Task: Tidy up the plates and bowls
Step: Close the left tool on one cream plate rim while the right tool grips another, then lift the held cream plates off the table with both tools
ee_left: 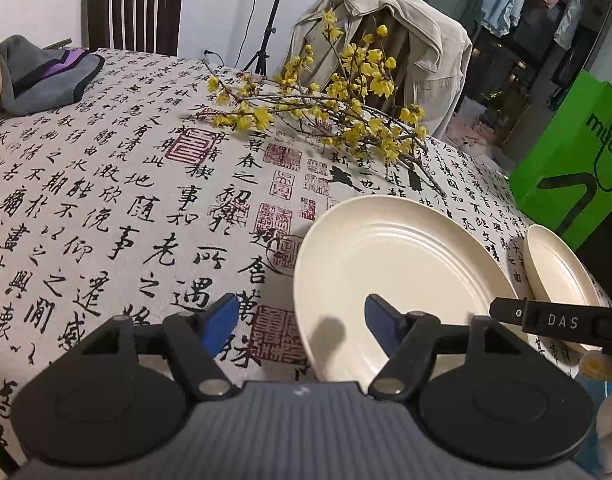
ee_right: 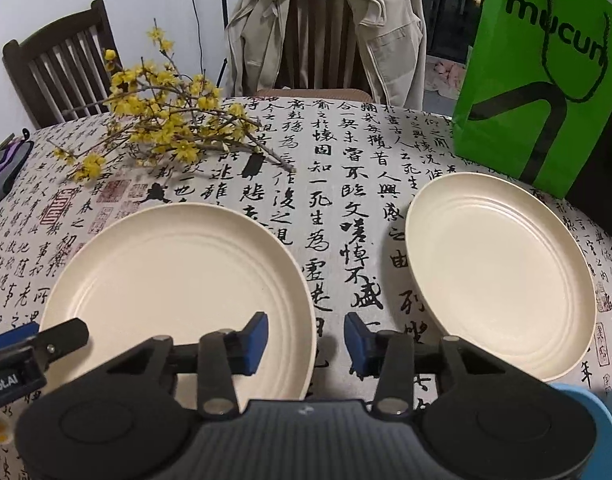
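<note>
Two cream plates lie on the calligraphy-print tablecloth. The larger-looking left plate (ee_left: 398, 276) (ee_right: 178, 272) sits straight ahead of both grippers, and the second plate (ee_left: 558, 268) (ee_right: 498, 272) lies to its right. My left gripper (ee_left: 302, 320) is open and low over the left plate's left rim, which lies between its blue pads without touching them. My right gripper (ee_right: 306, 340) is open astride the same plate's right rim, its left pad above the plate and its right pad above the cloth. Each wrist view also shows one of the other gripper's fingers (ee_left: 546, 320) (ee_right: 62, 334).
A branch of yellow flowers (ee_left: 326, 104) (ee_right: 166, 128) lies behind the plates. A green paper bag (ee_right: 542, 76) stands at the back right. A chair draped with a beige jacket (ee_right: 326, 28) is across the table. A grey cloth (ee_left: 46, 72) lies far left. A blue object (ee_right: 590, 420) shows at the near right.
</note>
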The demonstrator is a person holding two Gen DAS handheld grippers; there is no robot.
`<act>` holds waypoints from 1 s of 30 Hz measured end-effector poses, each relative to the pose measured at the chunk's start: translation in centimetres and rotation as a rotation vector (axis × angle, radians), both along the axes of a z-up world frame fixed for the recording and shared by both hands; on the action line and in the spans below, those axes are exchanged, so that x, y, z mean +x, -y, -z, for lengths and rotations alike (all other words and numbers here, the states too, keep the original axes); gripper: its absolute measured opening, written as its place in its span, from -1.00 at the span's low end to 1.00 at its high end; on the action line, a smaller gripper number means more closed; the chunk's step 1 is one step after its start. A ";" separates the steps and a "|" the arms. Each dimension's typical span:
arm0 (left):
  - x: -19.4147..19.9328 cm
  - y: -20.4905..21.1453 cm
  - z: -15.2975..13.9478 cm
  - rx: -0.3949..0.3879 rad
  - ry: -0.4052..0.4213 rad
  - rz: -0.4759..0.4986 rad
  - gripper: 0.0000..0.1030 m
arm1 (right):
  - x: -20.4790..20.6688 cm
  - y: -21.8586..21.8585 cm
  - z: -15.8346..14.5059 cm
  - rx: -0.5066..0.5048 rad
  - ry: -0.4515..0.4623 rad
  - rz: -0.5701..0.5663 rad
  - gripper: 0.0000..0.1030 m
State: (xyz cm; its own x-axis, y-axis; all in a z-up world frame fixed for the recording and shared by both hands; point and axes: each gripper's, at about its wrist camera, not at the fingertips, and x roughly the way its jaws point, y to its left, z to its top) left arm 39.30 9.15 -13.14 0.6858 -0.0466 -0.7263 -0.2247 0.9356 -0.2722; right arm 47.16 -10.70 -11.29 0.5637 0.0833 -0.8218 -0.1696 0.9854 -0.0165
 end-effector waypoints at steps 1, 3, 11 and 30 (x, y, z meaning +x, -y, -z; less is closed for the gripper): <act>0.0 0.1 0.0 0.008 0.002 0.001 0.28 | 0.1 0.0 0.0 0.004 -0.004 -0.002 -0.26; 0.0 0.1 0.1 0.006 0.007 0.014 -0.01 | 0.4 0.0 0.2 0.015 -0.021 0.002 -0.34; 0.4 0.0 0.5 0.009 0.022 0.029 -0.71 | 0.5 -0.5 0.7 0.000 -0.051 -0.019 -0.63; 0.4 0.2 0.5 0.037 0.034 0.029 -0.73 | -0.2 -0.1 0.3 -0.001 -0.012 -0.028 -0.78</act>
